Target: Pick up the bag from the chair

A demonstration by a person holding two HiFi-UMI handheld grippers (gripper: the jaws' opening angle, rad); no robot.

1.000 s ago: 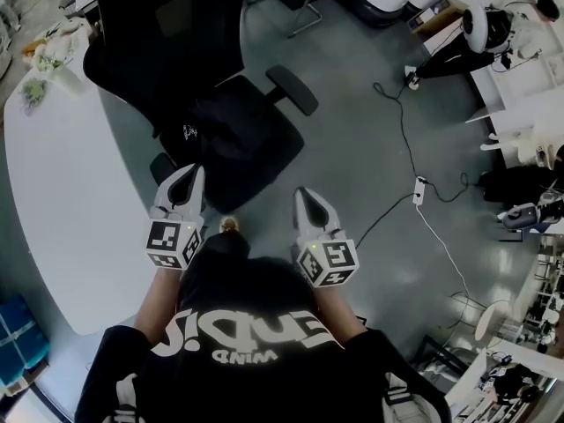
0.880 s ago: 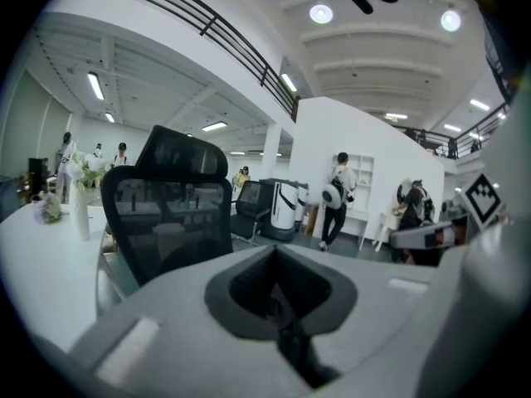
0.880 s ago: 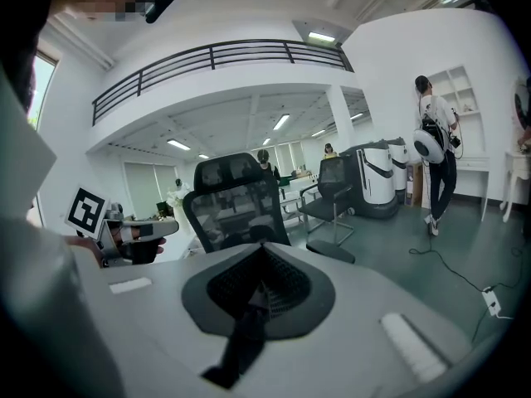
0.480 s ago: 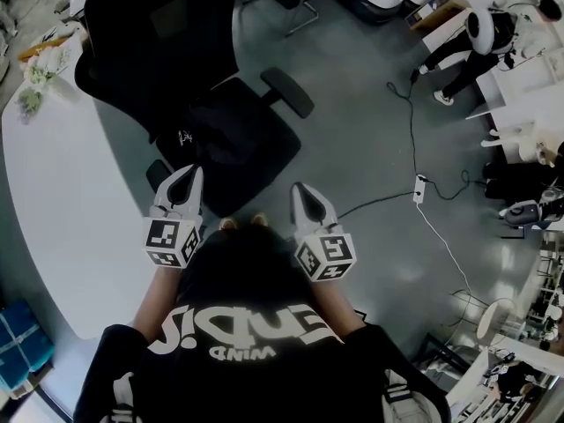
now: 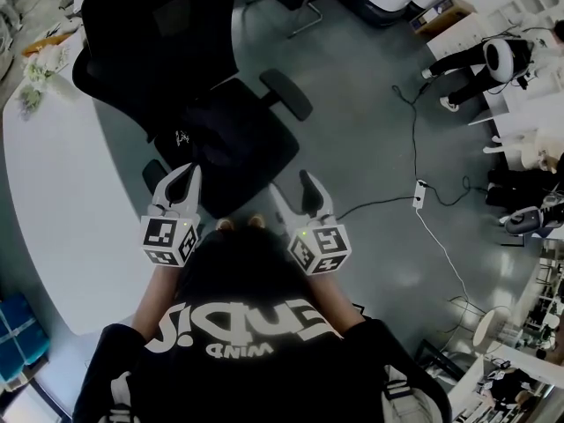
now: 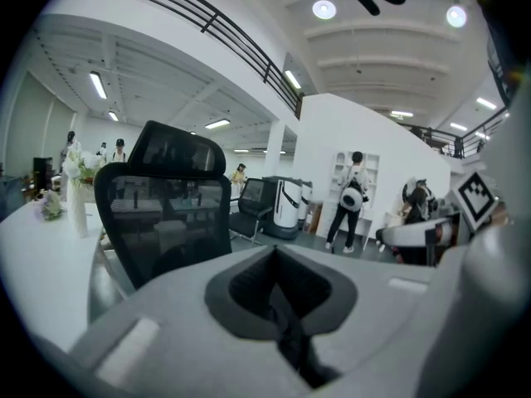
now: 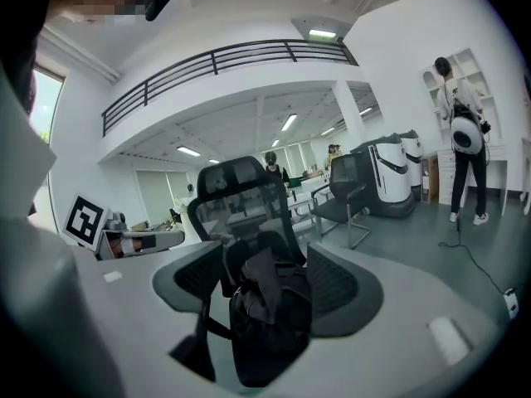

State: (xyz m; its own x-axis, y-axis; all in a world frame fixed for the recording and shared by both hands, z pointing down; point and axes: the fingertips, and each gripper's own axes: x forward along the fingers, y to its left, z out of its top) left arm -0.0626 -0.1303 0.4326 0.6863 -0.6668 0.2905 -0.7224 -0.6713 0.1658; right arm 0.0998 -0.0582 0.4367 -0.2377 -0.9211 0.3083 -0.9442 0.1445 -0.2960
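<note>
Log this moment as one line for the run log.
stage: approach | bag: on chair seat, untouched | left gripper: shut, empty | right gripper: open, aimed at bag, no contact

Pretty much an open-plan office slash robot lab. Mesh office chair (image 5: 220,130), big white tabletop (image 5: 62,201), white robot units (image 7: 390,177), cable (image 5: 412,139) on grey floor (image 5: 352,148).

Head view looks steeply down; gripper views face forward (sharing the chair (image 5: 159,33)).

The chair (image 5: 159,33) is being cut off at the top edge; the bag (image 5: 203,129) is being lost against its dark seat.
</note>
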